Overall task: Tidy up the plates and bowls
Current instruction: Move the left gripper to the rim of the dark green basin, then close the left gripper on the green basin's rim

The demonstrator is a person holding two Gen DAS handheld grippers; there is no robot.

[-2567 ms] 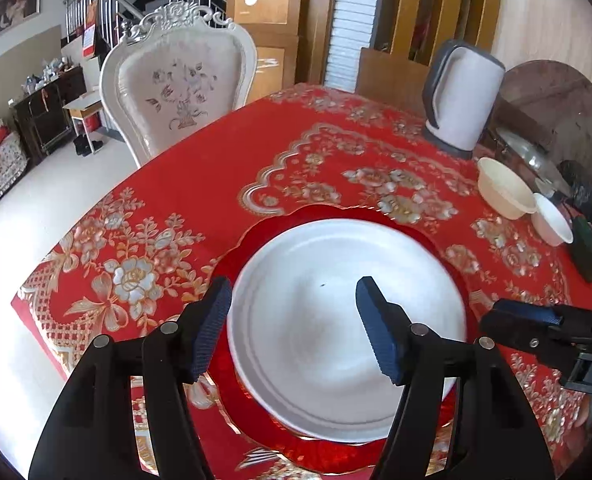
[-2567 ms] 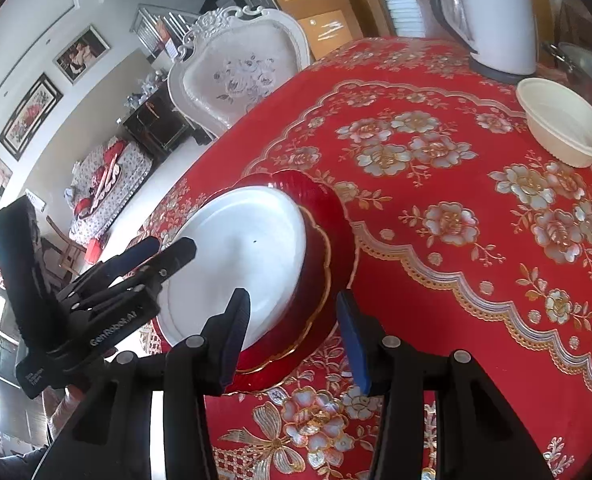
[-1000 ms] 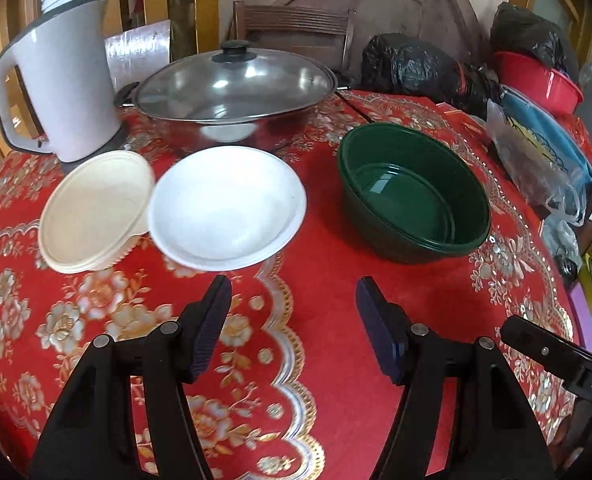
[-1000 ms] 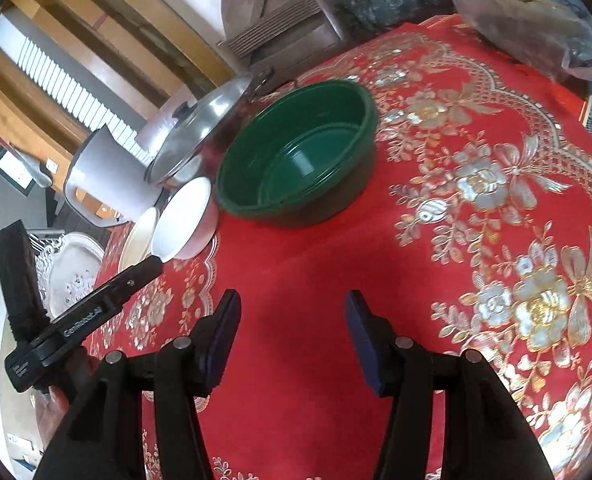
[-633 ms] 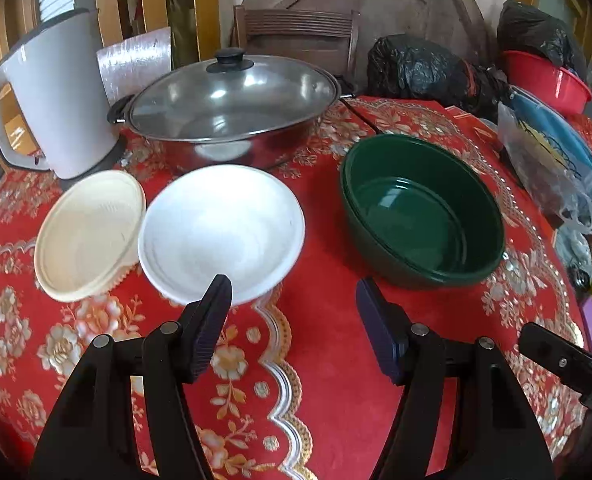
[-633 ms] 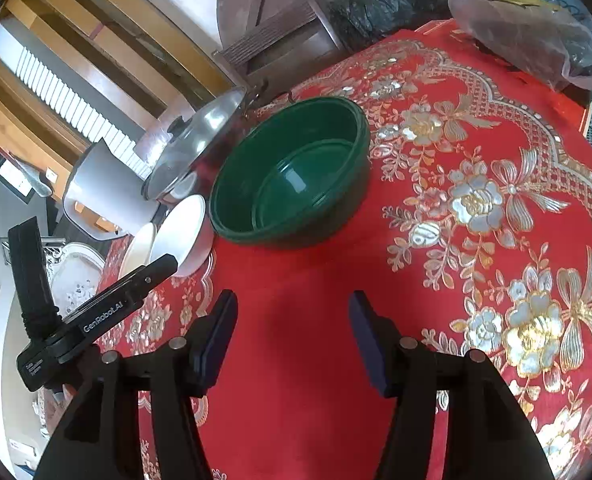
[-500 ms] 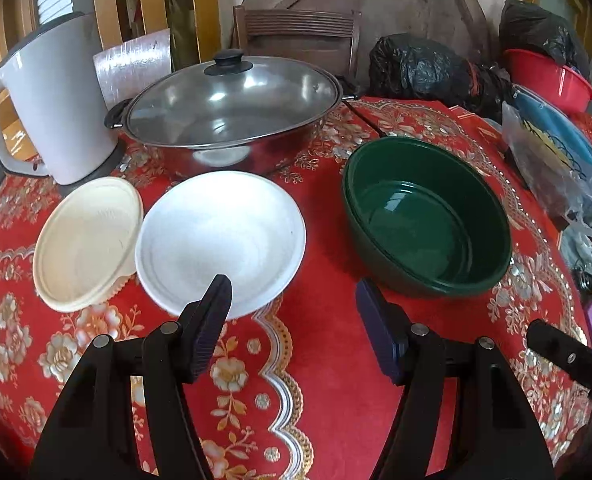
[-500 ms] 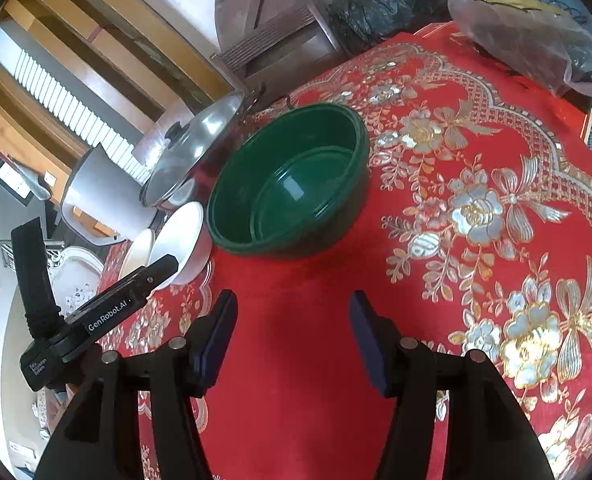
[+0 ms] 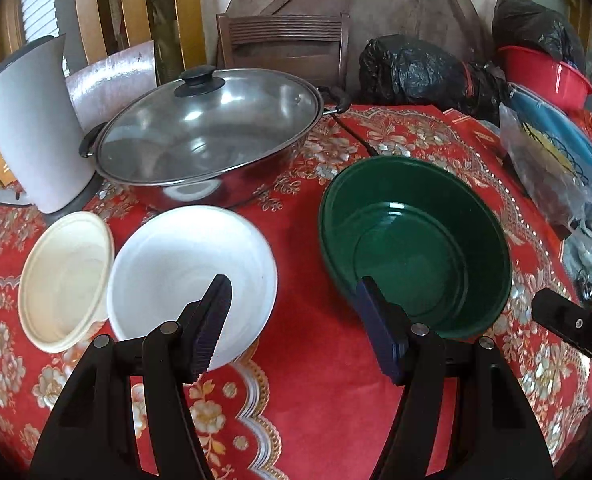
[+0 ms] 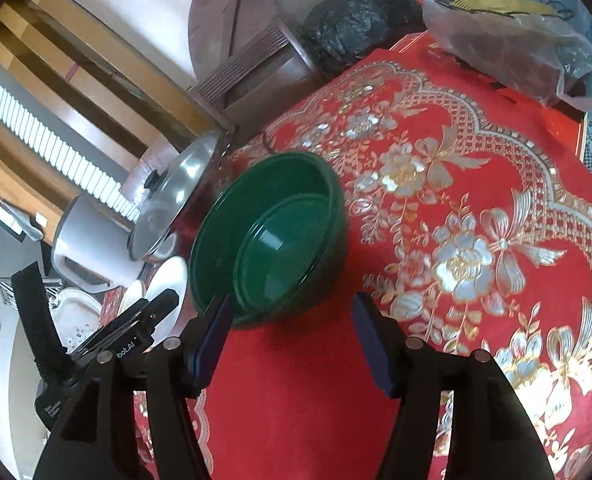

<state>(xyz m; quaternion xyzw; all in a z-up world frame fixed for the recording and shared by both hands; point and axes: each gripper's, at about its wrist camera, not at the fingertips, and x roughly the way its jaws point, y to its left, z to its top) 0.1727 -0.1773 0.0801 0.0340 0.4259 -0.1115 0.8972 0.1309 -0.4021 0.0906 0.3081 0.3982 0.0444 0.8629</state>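
Observation:
A white bowl point(image 9: 188, 268) sits on the red tablecloth, touching a cream bowl point(image 9: 62, 276) to its left. Right of them stands a big green bowl point(image 9: 415, 240), also seen in the right wrist view as green bowl point(image 10: 272, 236) with a second green bowl nested inside. My left gripper point(image 9: 296, 320) is open and empty, hovering over the near rims of the white and green bowls. My right gripper point(image 10: 292, 340) has its jaws opening, nothing between them, just short of the green bowl's near rim. The left gripper's body point(image 10: 108, 348) shows at the left.
A lidded steel pan point(image 9: 208, 136) and a white kettle point(image 9: 32, 124) stand behind the bowls. Black bags point(image 9: 423, 72), a red basin point(image 9: 543, 76) and a plastic bag point(image 9: 551, 164) crowd the back right. Bare floral cloth point(image 10: 475, 240) lies right of the green bowl.
Both grippers swung from the stacked plates to the bowls, then crept closer; the bowls loom larger. The right gripper's jaws have spread wider.

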